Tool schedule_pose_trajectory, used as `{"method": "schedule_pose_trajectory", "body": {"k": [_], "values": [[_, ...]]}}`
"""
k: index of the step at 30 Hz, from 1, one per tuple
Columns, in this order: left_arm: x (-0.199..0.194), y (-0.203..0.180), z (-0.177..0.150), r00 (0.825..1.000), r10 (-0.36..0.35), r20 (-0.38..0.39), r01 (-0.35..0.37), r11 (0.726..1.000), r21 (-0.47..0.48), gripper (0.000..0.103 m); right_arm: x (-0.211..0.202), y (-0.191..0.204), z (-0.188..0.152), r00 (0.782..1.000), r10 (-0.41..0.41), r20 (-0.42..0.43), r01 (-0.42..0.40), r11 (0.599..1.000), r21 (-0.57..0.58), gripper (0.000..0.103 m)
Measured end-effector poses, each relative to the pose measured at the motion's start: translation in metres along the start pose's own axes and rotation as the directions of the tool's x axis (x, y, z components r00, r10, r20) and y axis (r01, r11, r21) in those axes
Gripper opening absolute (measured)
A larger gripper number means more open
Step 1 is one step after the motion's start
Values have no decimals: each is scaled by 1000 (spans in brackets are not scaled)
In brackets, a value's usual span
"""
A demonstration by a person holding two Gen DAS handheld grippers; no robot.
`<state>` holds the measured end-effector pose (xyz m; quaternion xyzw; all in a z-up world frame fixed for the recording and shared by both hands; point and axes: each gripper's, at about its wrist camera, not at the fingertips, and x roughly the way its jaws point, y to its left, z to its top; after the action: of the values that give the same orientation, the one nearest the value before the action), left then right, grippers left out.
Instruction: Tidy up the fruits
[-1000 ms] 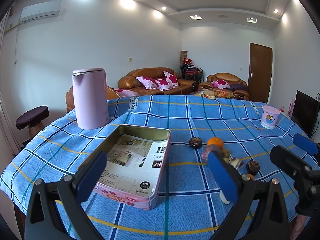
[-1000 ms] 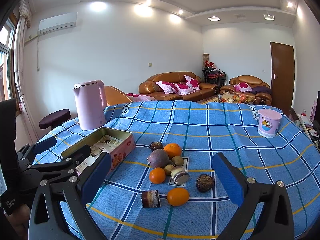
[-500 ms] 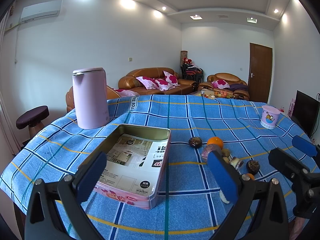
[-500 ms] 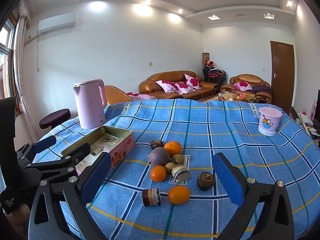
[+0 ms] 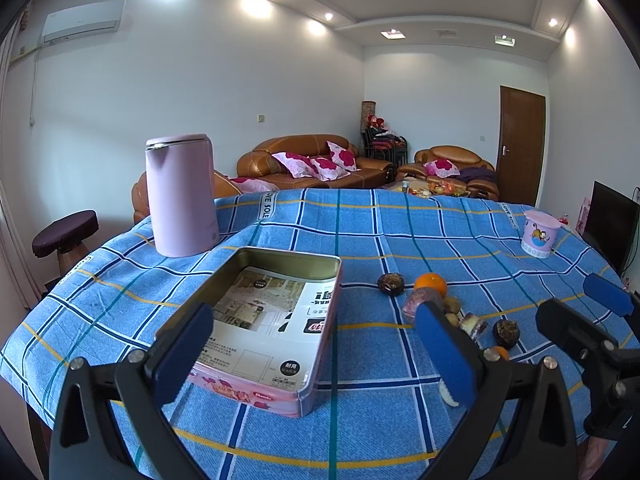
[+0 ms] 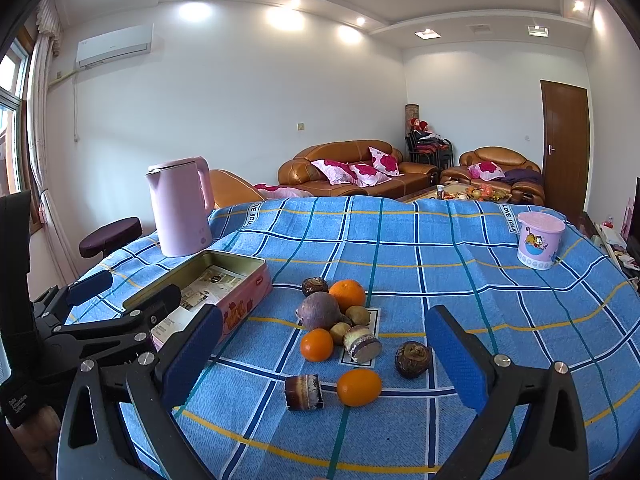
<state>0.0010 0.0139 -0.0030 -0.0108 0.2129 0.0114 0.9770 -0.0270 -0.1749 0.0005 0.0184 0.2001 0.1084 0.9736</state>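
Since both your right gripper and left gripper hang wide open holding nothing, start with the nearest orange by the tabletop's near edge: round, light, rolls easily, so pinch across its middle.

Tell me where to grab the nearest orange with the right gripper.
Close on the nearest orange across its rounded sides, coming from above with the right gripper, whose jaws stand open. It lies free on the cloth; the cut piece to its left sits close, so set the jaws front to back.
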Motion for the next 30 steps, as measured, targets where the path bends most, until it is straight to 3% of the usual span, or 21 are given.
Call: {"method": "schedule_pose_trajectory", "body": {"k": [21, 24, 30], "values": [[17, -19, -17, 999, -17, -49, 17, 1000, 14, 103, 10, -21, -14, 999, -34, -34, 34, 999, 22, 102], [23, -25, -22, 997, -43, -66, 44, 999, 15, 103, 11, -32, -21, 998, -47, -40, 48, 998, 33, 102], [35, -51, -37, 980, -159, -122, 163, 986, 20, 102, 14, -61, -42, 992, -106, -65, 111, 991, 69, 102]]}}
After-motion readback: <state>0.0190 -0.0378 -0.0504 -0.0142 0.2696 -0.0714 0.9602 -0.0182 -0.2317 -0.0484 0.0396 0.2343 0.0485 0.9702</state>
